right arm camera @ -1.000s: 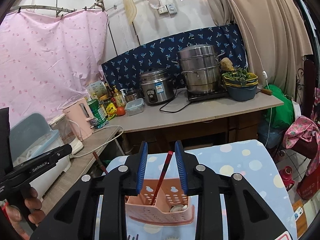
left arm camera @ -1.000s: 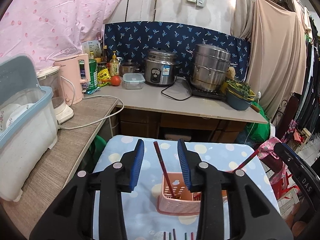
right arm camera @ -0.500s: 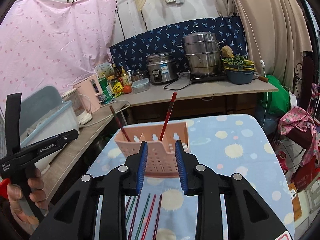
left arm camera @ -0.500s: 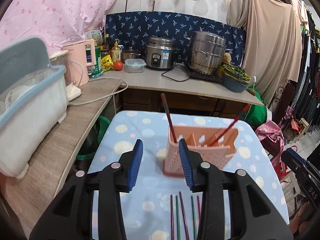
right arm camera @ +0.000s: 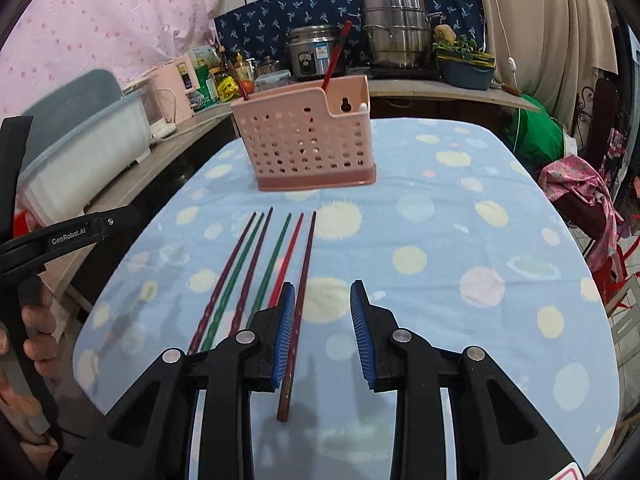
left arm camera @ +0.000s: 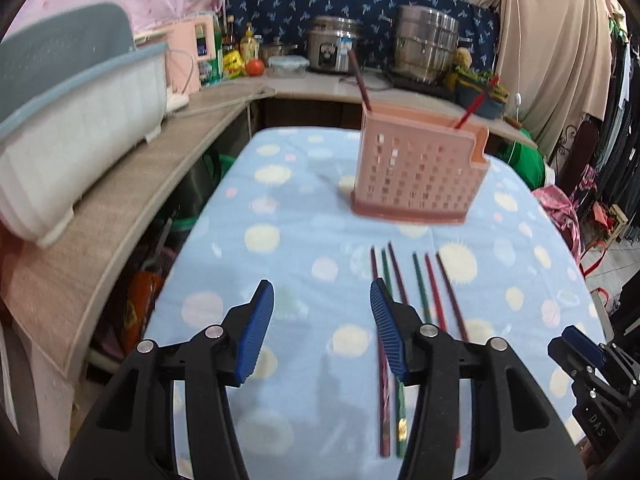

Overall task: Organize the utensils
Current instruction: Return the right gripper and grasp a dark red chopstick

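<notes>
Left gripper (left arm camera: 322, 330) opening, right gripper (right arm camera: 322, 330) parted, both empty above six chopsticks (right arm camera: 280, 256), near ends hidden behind fingers.

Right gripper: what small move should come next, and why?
Probably lower the right gripper and close on the dark chopstick between its jaws. Nothing is held, six chopsticks lie on the tablecloth, and the pink holder has only two.

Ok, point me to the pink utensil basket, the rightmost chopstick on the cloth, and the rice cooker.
pink utensil basket (right arm camera: 308, 144), right wrist view, perforated front wall.
rightmost chopstick (right arm camera: 306, 264), right wrist view, mid-shaft.
rice cooker (left arm camera: 334, 52), left wrist view, front panel.
</notes>
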The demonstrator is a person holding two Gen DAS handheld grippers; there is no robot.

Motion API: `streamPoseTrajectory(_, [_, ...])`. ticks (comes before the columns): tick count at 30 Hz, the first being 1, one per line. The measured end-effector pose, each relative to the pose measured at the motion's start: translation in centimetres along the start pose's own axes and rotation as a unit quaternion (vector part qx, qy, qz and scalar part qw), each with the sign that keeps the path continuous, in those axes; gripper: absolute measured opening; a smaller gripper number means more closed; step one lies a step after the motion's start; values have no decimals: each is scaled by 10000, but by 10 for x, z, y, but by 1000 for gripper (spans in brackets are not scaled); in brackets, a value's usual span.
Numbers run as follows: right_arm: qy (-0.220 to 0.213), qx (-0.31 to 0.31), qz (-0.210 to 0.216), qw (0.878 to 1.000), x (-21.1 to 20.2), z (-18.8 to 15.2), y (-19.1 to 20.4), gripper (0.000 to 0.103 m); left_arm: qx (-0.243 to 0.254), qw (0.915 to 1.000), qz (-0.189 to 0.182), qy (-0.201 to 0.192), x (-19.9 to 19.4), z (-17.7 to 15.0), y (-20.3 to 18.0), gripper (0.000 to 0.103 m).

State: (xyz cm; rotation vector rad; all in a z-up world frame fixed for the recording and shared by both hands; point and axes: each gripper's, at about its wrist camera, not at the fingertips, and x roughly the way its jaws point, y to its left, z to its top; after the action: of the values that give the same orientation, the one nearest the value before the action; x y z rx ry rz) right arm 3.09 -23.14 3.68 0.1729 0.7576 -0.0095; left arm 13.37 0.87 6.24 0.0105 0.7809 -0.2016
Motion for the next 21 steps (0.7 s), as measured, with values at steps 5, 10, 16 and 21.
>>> streamPoseTrajectory(5, [266,49,17,9996,9,-30,3,29,232,9994,109,233,9,-39,-3,48])
streamPoseTrajectory(10, [454,8,30,9990,17,-50,12,29,413,9982,137,412,13,-69,-10,48])
streamPoseTrajectory(16, [551,-38,60,9985,22,-61,20,29,454,9973,-17,572,16,-85,-18,52])
streamPoseTrajectory(21, [588,-138,29,9982,26,-63,24,29,482,9963,-71,704,21,-94,-23,52])
